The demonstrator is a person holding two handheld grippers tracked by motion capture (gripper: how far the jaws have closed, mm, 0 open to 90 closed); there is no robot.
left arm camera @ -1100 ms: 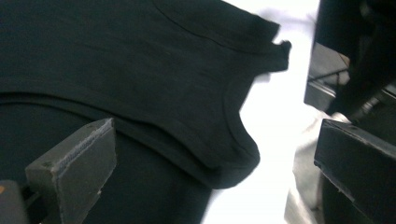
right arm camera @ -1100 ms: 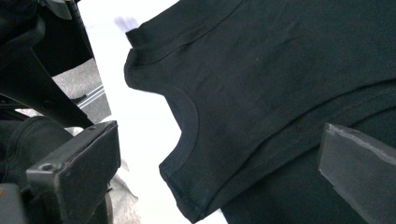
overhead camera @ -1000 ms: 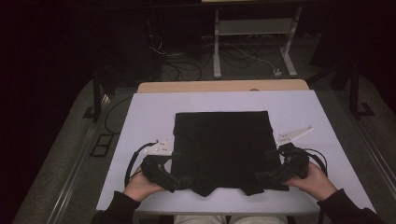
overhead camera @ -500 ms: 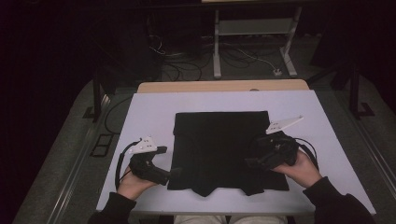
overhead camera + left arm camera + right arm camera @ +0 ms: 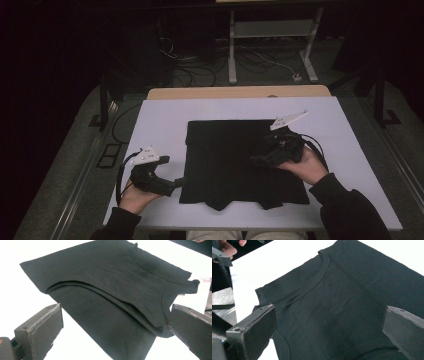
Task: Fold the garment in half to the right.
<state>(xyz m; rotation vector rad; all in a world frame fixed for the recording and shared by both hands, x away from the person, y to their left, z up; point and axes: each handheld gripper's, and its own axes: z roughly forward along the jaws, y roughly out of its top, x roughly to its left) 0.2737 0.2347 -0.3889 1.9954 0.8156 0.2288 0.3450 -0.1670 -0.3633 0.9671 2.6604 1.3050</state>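
Folded black shirt (image 5: pixel 243 162) flat on white desk (image 5: pixel 160 120); left hand-held gripper (image 5: pixel 176 184) wide at its near-left edge, right hand-held gripper (image 5: pixel 256 159) wide above cloth, both holding nothing.

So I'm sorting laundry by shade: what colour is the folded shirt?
Plain black, no pattern; the shirt shows best in the left gripper view.

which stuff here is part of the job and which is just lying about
In the job:
- folded black shirt
- left gripper, open at the shirt's left edge
- right gripper, open over the shirt

Lying about:
- white table
- wooden board beyond the table
- floor cables
- metal stand
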